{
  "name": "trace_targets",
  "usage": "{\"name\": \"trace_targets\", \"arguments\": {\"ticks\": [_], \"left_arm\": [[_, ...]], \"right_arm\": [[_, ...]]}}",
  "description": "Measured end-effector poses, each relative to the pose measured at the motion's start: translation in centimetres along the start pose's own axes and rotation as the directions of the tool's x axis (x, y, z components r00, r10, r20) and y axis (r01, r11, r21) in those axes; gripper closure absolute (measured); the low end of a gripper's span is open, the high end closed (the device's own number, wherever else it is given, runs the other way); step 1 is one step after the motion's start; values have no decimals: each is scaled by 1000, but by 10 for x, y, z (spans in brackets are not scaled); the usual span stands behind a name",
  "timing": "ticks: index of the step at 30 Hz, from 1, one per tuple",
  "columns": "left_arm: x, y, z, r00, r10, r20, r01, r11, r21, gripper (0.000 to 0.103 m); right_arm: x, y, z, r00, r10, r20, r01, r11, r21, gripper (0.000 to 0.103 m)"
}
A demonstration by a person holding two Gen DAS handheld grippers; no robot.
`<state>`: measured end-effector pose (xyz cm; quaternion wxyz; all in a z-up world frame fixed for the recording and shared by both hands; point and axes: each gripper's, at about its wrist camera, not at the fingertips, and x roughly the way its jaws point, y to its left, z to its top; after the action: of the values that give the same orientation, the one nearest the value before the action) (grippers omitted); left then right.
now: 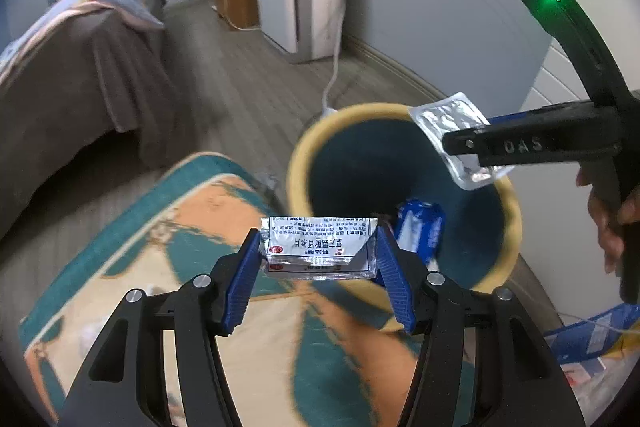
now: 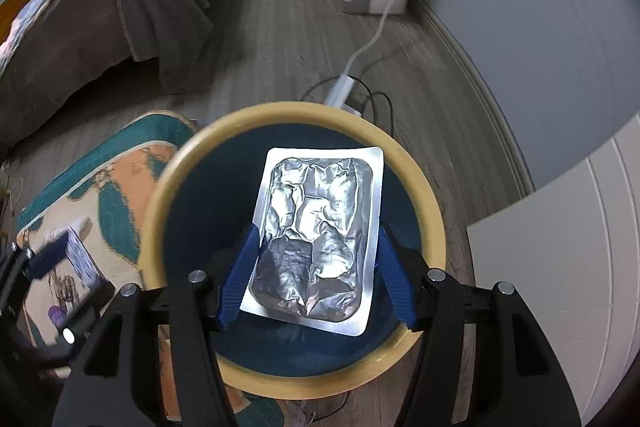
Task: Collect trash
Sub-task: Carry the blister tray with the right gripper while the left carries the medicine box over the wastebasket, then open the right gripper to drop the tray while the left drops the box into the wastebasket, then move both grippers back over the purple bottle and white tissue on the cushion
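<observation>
- Two grippers are showing, each pinching one piece of trash between its blue pads.
- The left gripper (image 1: pixel 318 247) is clamping one silver printed sachet (image 1: pixel 318 247) by its two short ends; its long side is running crosswise from pad to pad, and its print is reading upside down in the left wrist view.
- That sachet is hanging near the rim of the one yellow-rimmed bin (image 1: pixel 298 163), over the edge of the one patterned rug (image 1: pixel 192 227).
- The right gripper (image 2: pixel 316 267) is gripping one crinkled foil blister pack (image 2: pixel 316 235) by its long edges; its long axis is pointing forward, away from the camera, along the fingers.
- The pack is hanging over the bin's dark opening, inside the ring of the rim (image 2: pixel 160 211).
- One blue wrapper (image 1: pixel 420 227) is lying inside the bin already.
- One bed (image 1: pixel 80 67) is standing on the far side of the wooden floor (image 1: pixel 248 83).
- One white cable (image 2: pixel 380 23) is trailing across the floor behind the bin.
</observation>
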<state>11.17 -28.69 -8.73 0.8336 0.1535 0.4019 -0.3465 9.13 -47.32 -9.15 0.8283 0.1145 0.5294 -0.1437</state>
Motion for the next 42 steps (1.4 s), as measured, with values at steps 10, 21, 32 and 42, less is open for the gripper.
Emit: {"name": "trace_targets", "arguments": {"ticks": [10,21,32,42], "left_arm": [[25,-25,11,999,-47,9,47,999,17,25],[-3,-2,0,998,70,2,-70,998,6,9],[-87,53,-34,983,181,37,-177,980,-93,7],[-162,118,-80,954,297,46,-279,932,-232,7]], "right_arm": [[4,-17,2,999,30,27,-33,995,99,26],[-6,8,5,998,12,56,-13,1000,19,8],[-42,63,-4,993,37,113,-25,994,-103,6],[-53,143,-25,993,95,73,-75,968,-239,6]]}}
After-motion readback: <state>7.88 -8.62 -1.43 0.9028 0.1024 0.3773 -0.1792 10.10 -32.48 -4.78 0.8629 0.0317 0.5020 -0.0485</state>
